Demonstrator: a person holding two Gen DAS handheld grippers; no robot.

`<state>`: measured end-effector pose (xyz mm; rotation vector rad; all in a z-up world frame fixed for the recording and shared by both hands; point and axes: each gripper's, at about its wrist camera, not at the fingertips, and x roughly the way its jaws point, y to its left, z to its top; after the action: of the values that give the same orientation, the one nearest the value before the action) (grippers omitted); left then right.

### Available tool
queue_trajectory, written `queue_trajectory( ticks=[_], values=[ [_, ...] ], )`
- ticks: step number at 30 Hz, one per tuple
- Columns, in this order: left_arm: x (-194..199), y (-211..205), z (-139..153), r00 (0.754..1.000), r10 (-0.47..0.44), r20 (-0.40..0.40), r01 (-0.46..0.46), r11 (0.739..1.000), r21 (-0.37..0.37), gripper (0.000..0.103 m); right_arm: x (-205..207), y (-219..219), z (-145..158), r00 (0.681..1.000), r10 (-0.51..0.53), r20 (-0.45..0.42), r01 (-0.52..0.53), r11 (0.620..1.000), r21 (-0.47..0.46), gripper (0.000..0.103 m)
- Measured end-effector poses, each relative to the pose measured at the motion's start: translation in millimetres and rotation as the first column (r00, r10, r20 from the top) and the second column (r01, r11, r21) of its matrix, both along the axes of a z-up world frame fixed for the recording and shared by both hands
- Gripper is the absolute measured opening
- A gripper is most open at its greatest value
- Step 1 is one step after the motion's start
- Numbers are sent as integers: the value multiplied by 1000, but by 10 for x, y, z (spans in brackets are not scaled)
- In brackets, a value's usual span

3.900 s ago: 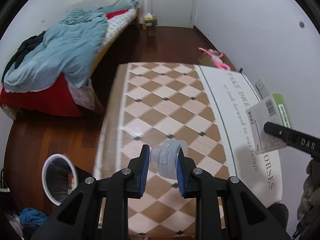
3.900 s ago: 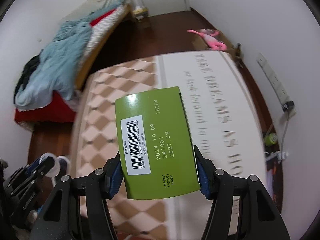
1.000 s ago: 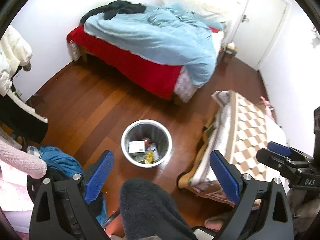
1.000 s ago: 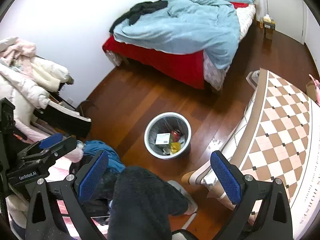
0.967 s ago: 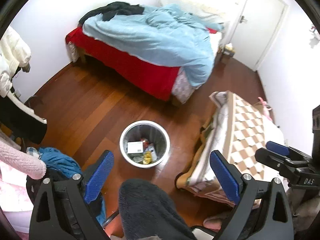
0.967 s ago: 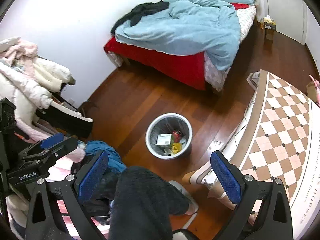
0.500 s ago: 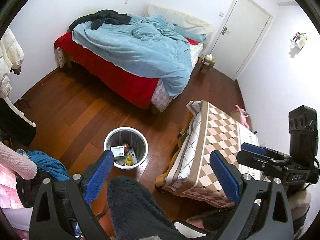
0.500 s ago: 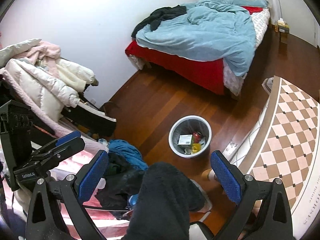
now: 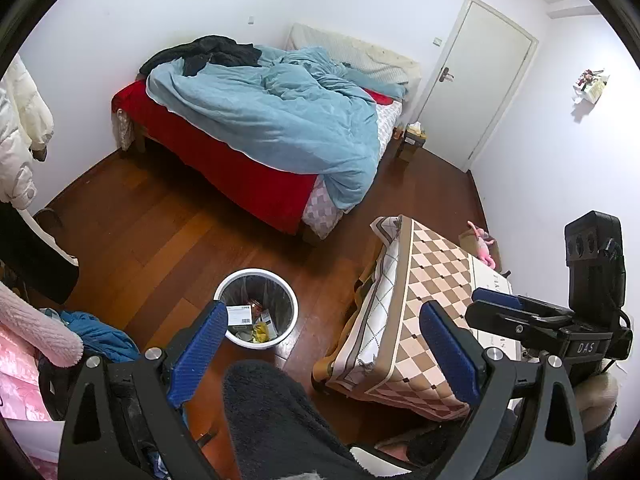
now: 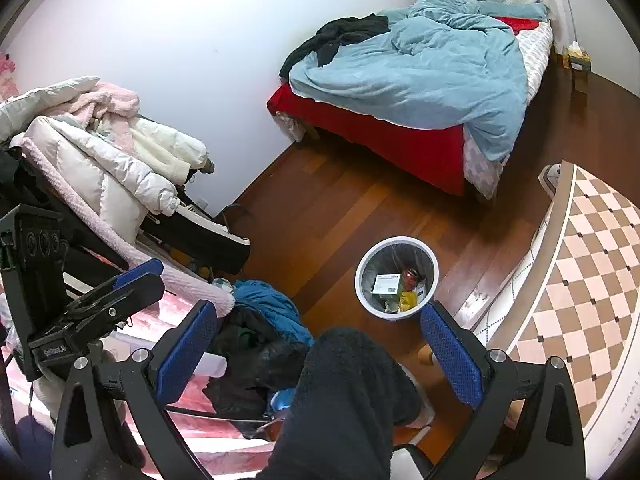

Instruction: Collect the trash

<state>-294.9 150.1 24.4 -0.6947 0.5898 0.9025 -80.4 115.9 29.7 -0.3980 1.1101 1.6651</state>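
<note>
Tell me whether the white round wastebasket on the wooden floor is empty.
Not empty. The white round wastebasket stands upright, holding a small box, a red can and yellow scraps.

bin [image 10: 362, 280] contents too small to identify; table [image 10: 592, 280] cut off at edge

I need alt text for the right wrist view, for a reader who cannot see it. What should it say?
Seen from above, the open, empty right gripper frames a white trash bin holding a box and wrappers, standing on a wooden floor. A bed with a blue duvet lies behind; piled coats and the left gripper are at left.
</note>
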Motion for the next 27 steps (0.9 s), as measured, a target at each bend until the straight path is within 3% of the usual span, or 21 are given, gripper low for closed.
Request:
queue_trajectory(
  ticks=[6,27],
  values=[
    [20,11,-24,1000,-3,-9,3,1000,-5,103,-16,23,-1,1000,12,8,-12,1000,-2,103],
    [-24,-33,-56,999,18,-41,-19,1000,-1,103,-42,4,-67,999,47,5,-47,999,-24,103]
  ],
)
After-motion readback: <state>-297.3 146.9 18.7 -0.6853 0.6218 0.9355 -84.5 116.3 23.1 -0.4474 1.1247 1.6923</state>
